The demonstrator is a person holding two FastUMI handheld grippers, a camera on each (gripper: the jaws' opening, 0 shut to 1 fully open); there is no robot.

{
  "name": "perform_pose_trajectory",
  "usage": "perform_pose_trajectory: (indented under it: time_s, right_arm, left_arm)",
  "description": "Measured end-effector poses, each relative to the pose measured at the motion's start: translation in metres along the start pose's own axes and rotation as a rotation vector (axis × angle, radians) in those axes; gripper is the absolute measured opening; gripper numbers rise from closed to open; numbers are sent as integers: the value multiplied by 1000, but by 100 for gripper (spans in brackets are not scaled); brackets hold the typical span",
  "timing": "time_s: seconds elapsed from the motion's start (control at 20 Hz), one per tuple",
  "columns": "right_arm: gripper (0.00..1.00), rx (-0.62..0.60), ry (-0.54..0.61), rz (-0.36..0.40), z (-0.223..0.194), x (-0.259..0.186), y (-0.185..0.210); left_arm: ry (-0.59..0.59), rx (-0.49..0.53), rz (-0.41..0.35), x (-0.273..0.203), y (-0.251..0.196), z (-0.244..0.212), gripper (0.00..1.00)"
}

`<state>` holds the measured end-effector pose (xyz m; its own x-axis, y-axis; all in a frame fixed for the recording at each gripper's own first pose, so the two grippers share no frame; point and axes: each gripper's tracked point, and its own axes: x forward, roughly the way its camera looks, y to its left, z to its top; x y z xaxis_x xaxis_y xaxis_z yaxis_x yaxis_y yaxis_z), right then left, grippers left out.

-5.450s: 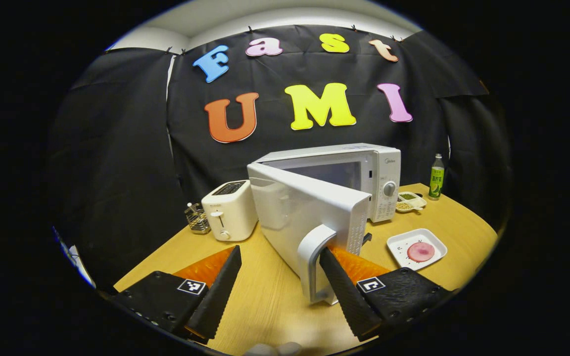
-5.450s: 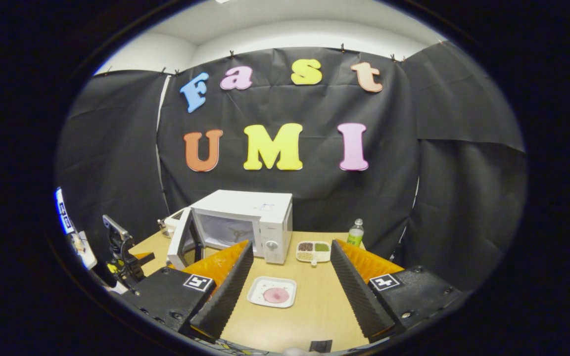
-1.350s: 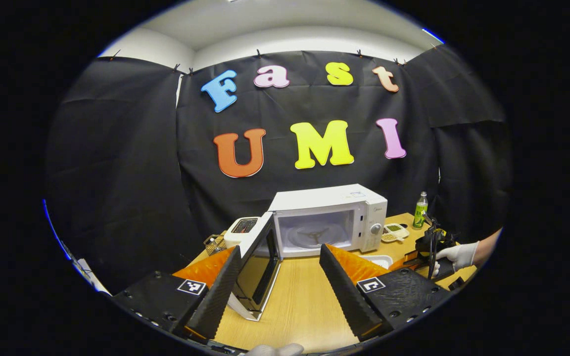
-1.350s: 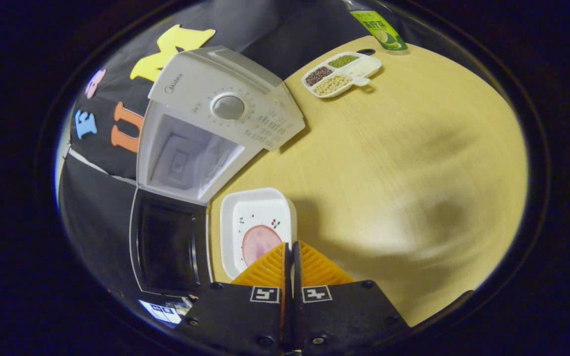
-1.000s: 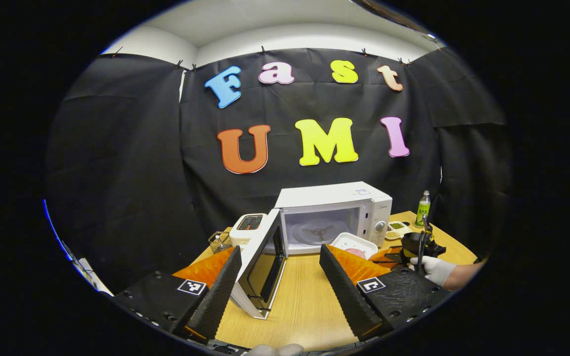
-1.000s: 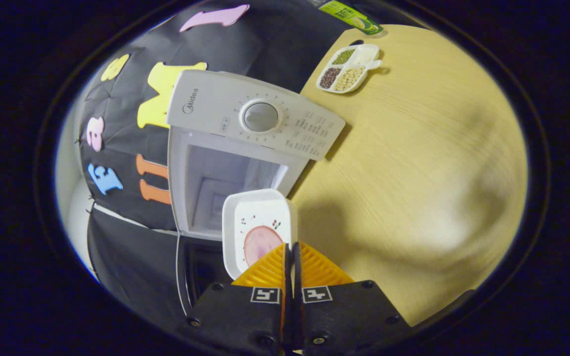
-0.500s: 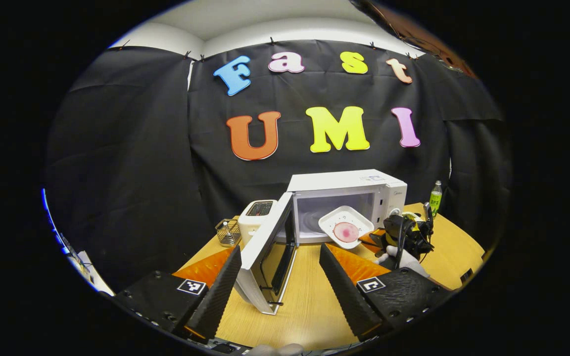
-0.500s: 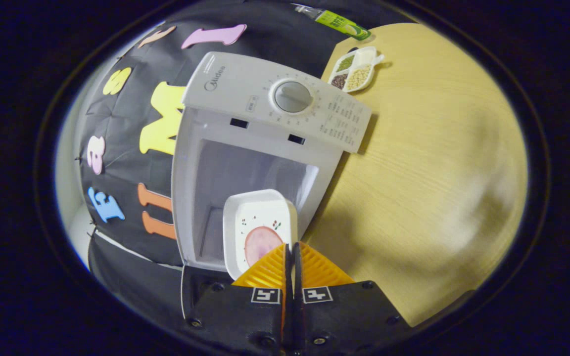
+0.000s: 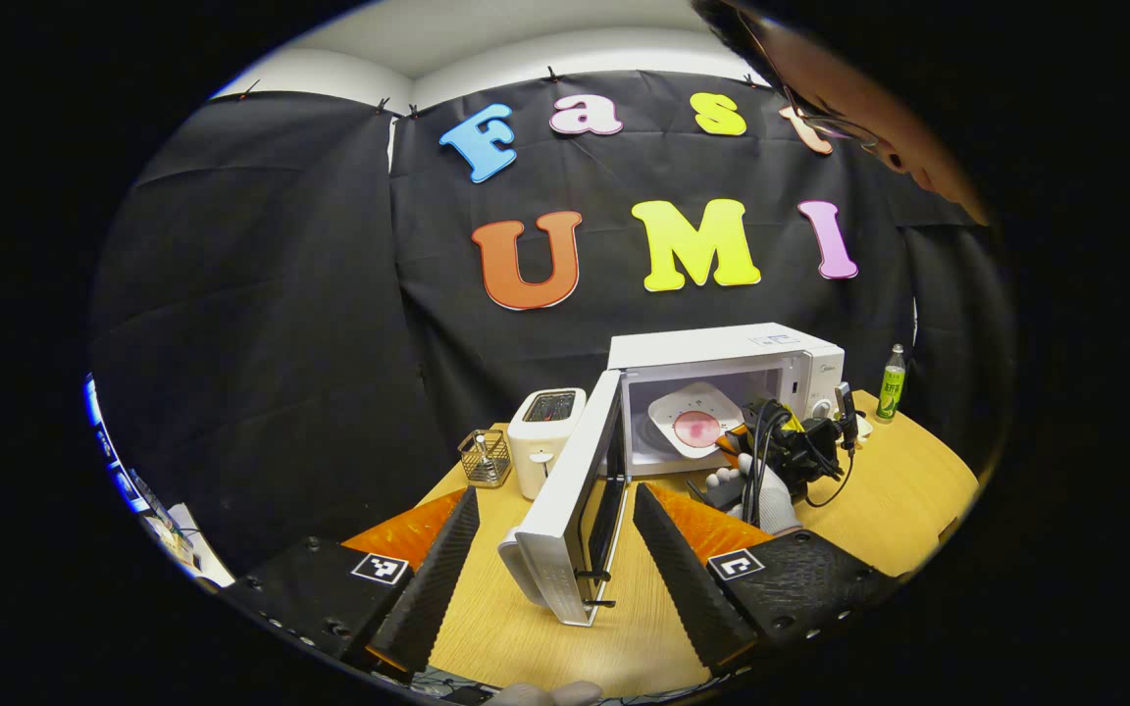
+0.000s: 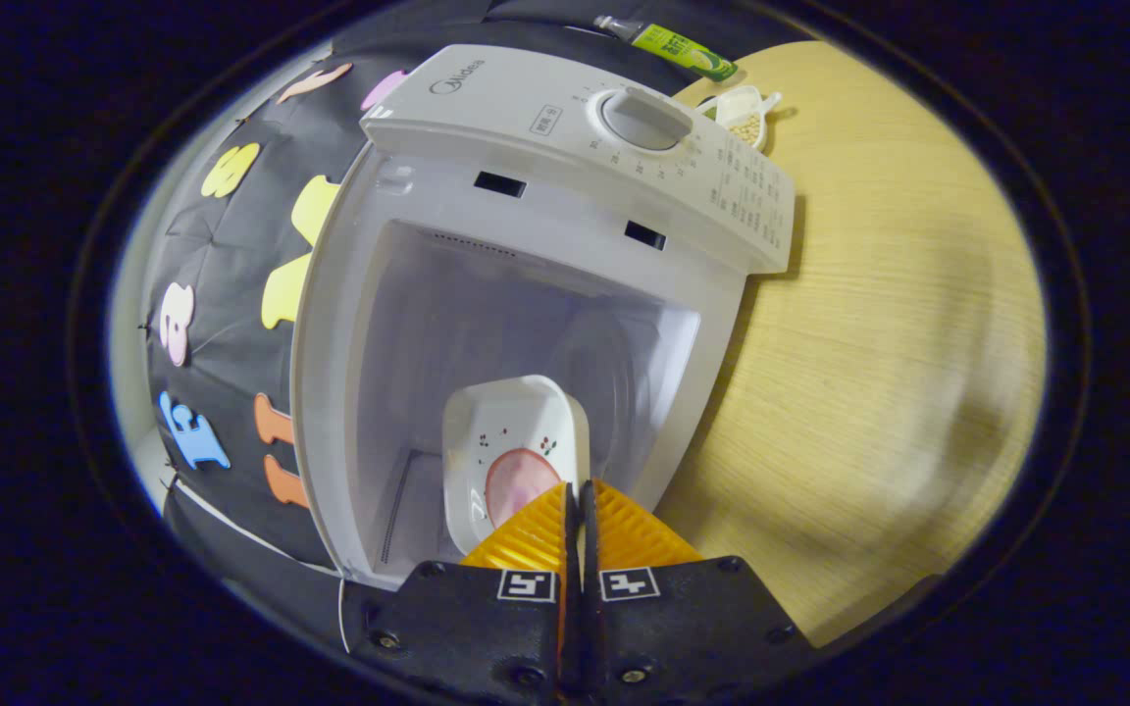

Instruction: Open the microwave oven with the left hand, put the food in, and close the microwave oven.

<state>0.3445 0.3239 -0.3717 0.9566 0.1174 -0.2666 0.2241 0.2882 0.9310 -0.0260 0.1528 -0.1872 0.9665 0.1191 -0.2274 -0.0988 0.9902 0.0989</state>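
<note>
The white microwave [image 9: 722, 358] stands with its door [image 9: 575, 500] swung wide open toward me. My right gripper [image 10: 575, 490] is shut on the near rim of a white plate [image 10: 516, 431] that carries a pink slice of food [image 10: 518, 482]. The plate's far end is inside the mouth of the cavity [image 10: 487, 314]. From the left gripper view, the plate [image 9: 694, 420] hangs tilted in the opening, held by the right gripper [image 9: 734, 446] in a gloved hand [image 9: 763, 495]. My left gripper [image 9: 555, 559] is open, low over the table, near the door's outer edge and touching nothing.
A toaster [image 9: 545, 436] and a wire basket [image 9: 485, 456] stand left of the microwave. A green bottle [image 10: 668, 39] and a divided dish of beans [image 10: 746, 108] sit beyond the control panel [image 10: 683, 137]. Bare wooden table [image 10: 879, 343] lies to the right. A person's head leans in at top right.
The right gripper has lifted the plate off the table and carried it into the microwave's mouth. The left gripper has drawn back from the open door.
</note>
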Motion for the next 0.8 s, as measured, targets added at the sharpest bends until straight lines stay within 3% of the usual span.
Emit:
perform_pose_trajectory:
  time_s: [0.3,0.4,0.55,0.6,0.65,0.7,0.75,0.8]
  right_arm:
    - [8,8,-53,8,5,39,0]
    - [12,-47,-59,-9,6,37,-5]
    - [19,-86,-124,67,18,23,12]
    - [46,-140,-143,68,23,18,17]
    - [52,-195,-143,74,24,12,22]
    - [72,-250,-130,87,25,6,29]
    - [77,-310,-114,95,24,-2,33]
    - [74,-376,-87,75,27,-11,34]
  left_arm:
    - [17,-7,23,17,15,-10,95]
    - [19,-25,24,21,20,-13,95]
    - [37,-42,34,25,25,-18,95]
    - [34,-47,38,24,28,-16,95]
    - [31,-48,43,24,29,-15,95]
    - [26,-46,49,23,32,-12,95]
    - [17,-41,53,22,32,-7,95]
    - [11,-35,58,21,34,-3,95]
